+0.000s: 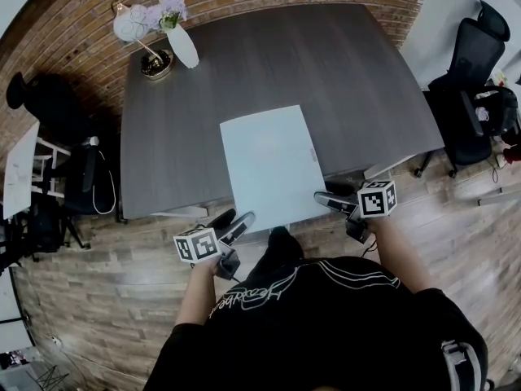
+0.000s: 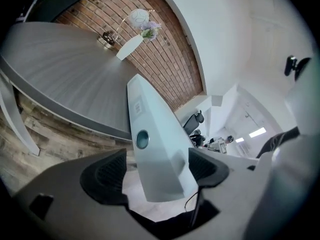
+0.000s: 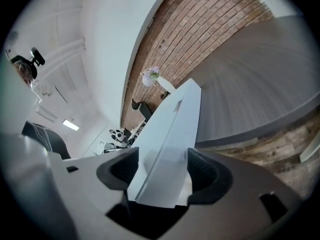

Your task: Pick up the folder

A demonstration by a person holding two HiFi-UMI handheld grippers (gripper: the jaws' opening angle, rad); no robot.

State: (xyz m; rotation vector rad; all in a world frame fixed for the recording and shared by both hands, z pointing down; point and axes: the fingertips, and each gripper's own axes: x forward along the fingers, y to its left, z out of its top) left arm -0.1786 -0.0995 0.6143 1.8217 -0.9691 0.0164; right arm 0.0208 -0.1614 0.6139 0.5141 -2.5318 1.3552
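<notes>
Nearest: person in a black top, a gripper in each hand, standing at the near edge of the table [image 1: 326,72].

Left gripper [image 2: 157,166]: jaws wide apart, around the near left corner of the folder [image 1: 269,165]. Clear gap at the left pad; the right pad is just beside the cover. No grip.

Right gripper [image 3: 162,169]: jaws also spread, around the near right corner. Pads close on both sides but not pressing.

The pale blue-white folder lies flat at the middle of the tabletop's near edge, its near end overhanging that edge towards the person.

Rest of the dark grey tabletop is bare up to the far left corner, where a white vase [image 1: 182,46] with pale flowers [image 1: 167,10] stands just beside a small bowl [image 1: 155,63].

Black office chair [image 1: 468,80] beyond the right edge.
</notes>
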